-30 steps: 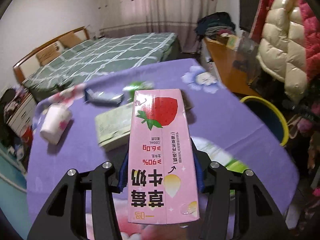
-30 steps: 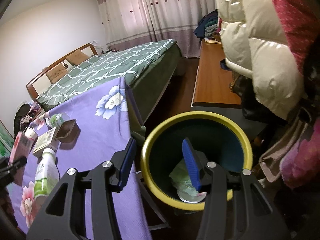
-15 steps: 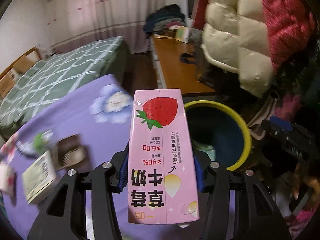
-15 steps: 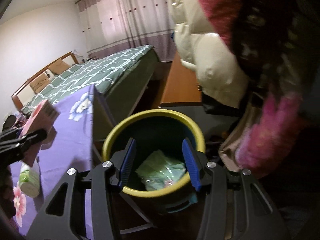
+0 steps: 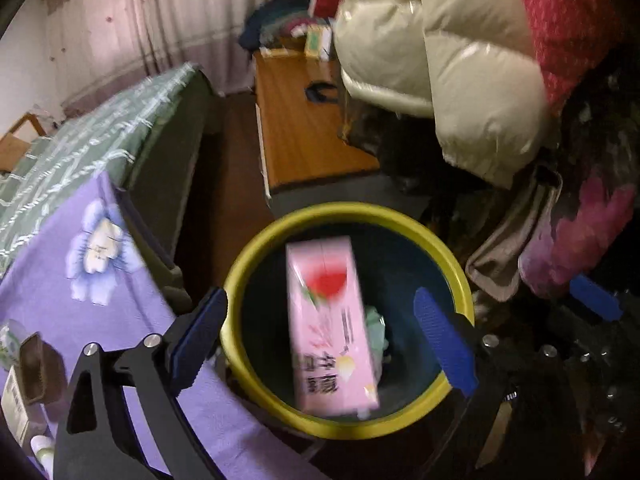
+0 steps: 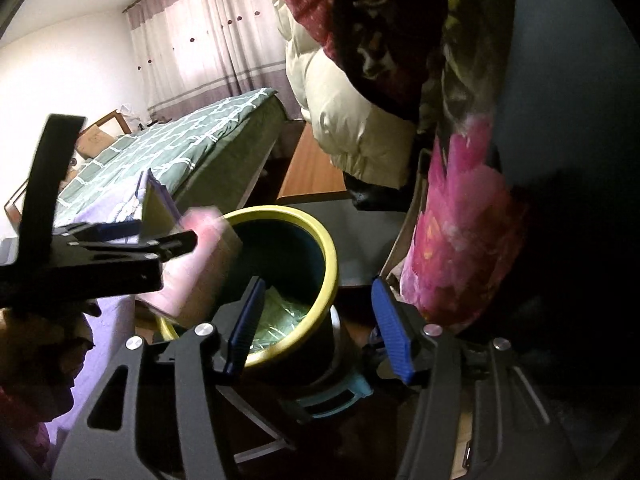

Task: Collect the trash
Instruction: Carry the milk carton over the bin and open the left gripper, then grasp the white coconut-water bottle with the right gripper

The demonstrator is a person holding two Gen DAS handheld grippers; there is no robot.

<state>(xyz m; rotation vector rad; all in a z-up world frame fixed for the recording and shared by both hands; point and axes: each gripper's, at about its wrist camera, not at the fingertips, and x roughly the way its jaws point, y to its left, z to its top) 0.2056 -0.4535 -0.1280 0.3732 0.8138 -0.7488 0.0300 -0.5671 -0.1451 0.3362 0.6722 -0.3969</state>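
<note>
At the far left of your left wrist view, the desk under its purple flowered cloth carries a small brown box and a white carton near its edge, with the green checked bed behind it. Your left gripper has its blue fingers spread wide — they have just been opening — and neither pad touches the pink strawberry milk carton, which shows blurred between them, over the mouth of the yellow-rimmed trash bin. Green crumpled trash lies inside the bin. In the right wrist view, the carton sits at the bin's near-left rim, beside your left gripper's black frame. Your right gripper holds nothing — its fingers stand partly apart, having just opened a little, with the bin's rim between them. A cream puffer jacket hangs at the right.
</note>
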